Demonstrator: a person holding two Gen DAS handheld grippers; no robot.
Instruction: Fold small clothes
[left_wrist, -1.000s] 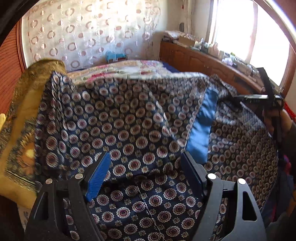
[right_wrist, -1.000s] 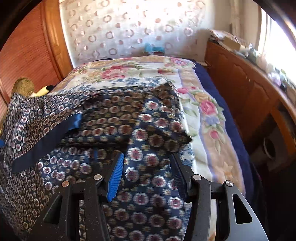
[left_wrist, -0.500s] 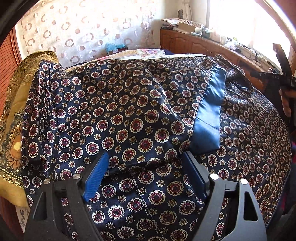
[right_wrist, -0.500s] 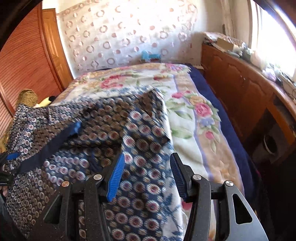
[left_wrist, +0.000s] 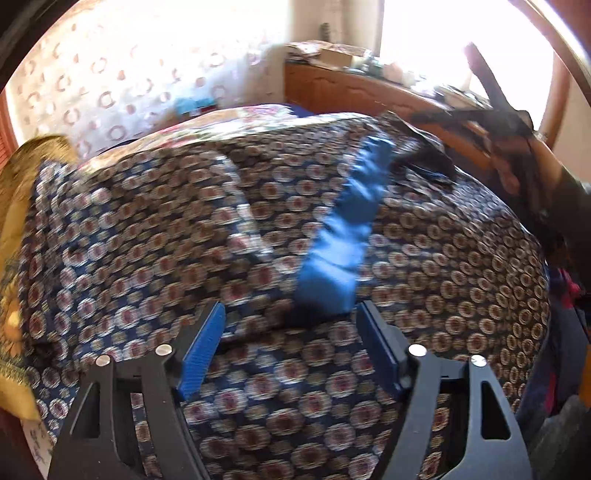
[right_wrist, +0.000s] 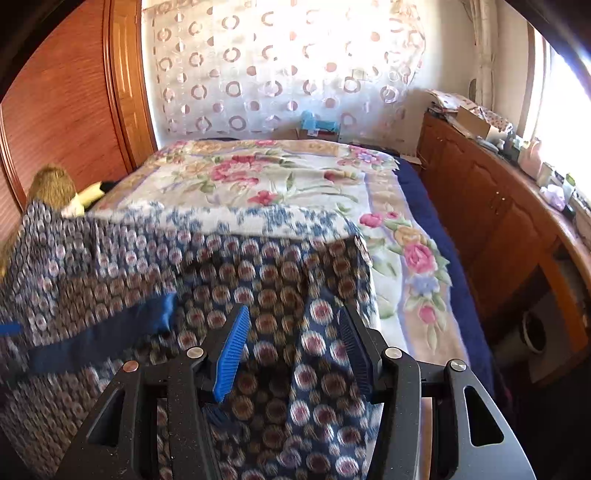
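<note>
A dark blue garment (left_wrist: 155, 236) with round medallion print and a plain blue band (left_wrist: 343, 236) is held up over the bed. It shows in the right wrist view (right_wrist: 266, 280) too, with the band (right_wrist: 99, 336) at left. My left gripper (left_wrist: 291, 332) has its jaws apart with the cloth lying between and behind them. My right gripper (right_wrist: 295, 332) also has its jaws apart with a fold of the cloth running between them. The right gripper and the hand on it (left_wrist: 517, 147) show at the garment's far right corner.
A floral bedspread (right_wrist: 280, 184) covers the bed. A wooden cabinet (right_wrist: 491, 218) with clutter on top runs along the right under a bright window. A wooden wardrobe (right_wrist: 66, 99) stands at left. A yellow cloth (left_wrist: 14, 206) lies at the left edge.
The garment has swung and shifted; the blue band moved toward the middle of the left view. The right view now shows more bare bedspread beyond the cloth's edge.
</note>
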